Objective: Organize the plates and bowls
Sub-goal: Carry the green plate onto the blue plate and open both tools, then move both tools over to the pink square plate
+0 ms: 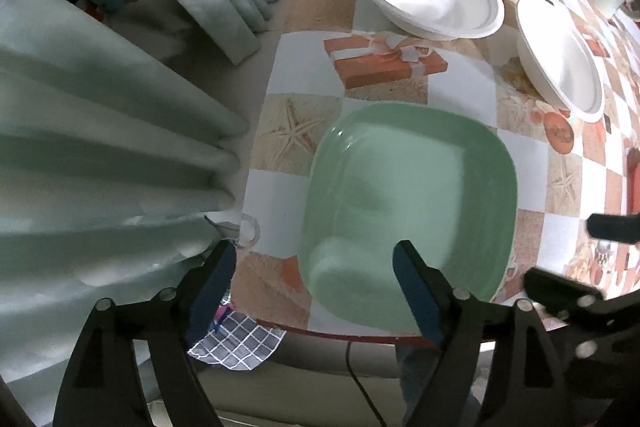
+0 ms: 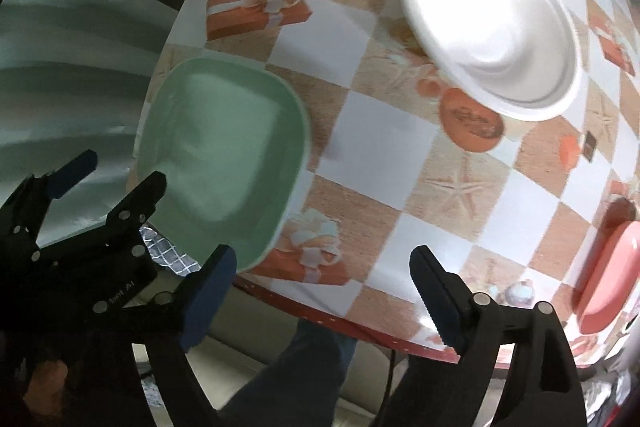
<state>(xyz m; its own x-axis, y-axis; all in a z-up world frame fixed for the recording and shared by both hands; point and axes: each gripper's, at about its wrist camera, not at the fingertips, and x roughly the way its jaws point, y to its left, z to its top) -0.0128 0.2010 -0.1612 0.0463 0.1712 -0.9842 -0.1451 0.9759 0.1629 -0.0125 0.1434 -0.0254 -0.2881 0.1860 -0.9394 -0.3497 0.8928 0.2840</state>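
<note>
Green and square with rounded corners, the plate point(image 1: 408, 211) lies near the worktop point(image 1: 372, 83) edge. Our left tongs point(image 1: 316, 291) gape wide over it; our right tongs point(image 2: 324, 291) too. Only our right view shows a pink dish point(image 2: 608, 271).

Ahead of the wide-open right gripper point(image 2: 322, 275) lies bare checkered tablecloth point(image 2: 384, 163), free for passage up to the white round foam bowl point(image 2: 492, 27) farther ahead. To its left the square pale-green plate point(image 2: 224, 155) and the left gripper point(image 2: 116, 173) block the way; a pink plate point(image 2: 608, 267) bounds the right. Left of the open left gripper point(image 1: 312, 267), pale-green pleated curtains point(image 1: 112, 131) crowd the table edge.
</note>
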